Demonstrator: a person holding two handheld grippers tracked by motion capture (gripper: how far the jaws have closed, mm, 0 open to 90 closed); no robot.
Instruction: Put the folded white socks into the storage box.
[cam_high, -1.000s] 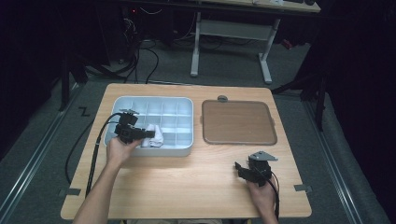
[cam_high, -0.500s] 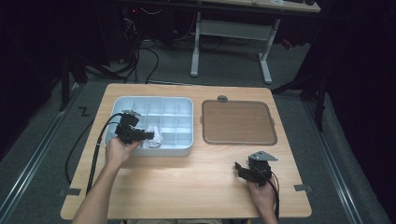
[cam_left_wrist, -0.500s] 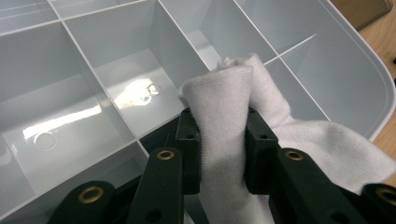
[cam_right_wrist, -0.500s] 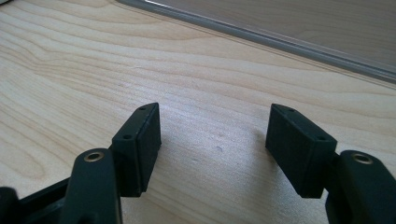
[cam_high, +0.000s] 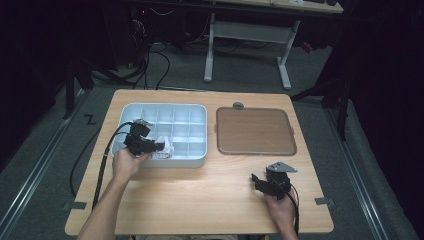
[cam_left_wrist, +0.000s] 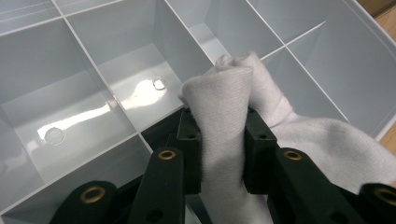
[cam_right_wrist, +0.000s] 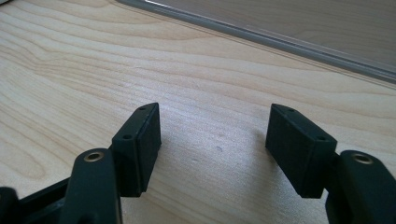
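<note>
In the high view, the left gripper (cam_high: 159, 146) is seen at the front edge of the pale divided organiser tray (cam_high: 196, 111), with a bunched white cloth (cam_high: 165, 150) at its tip, over the front row of compartments. The grip itself is made plain in the left gripper view: the cloth (cam_left_wrist: 223, 135) is clamped between the two black pads (cam_left_wrist: 189, 154), a rolled fold standing up above them and the rest spreading loose to the right. A fine ribbed knit is shown on the cloth, clean and softly creased. The tray dividers (cam_left_wrist: 107, 93) are seen thin and upright beneath it, the glossy compartment floors bare.

The right gripper (cam_high: 257, 181) is held low near the front right of the wooden table (cam_high: 200, 200), well apart from the tray. In the right gripper view its jaws are seen standing wide apart, nothing between them, with bare wood grain (cam_right_wrist: 215, 135) below and the raised rim of the brown flat tray (cam_right_wrist: 299, 46) beyond.

Open tabletop is left between the two hands and along the front edge; the brown tray (cam_high: 255, 131) is set just beside the organiser, a narrow gap between them.
</note>
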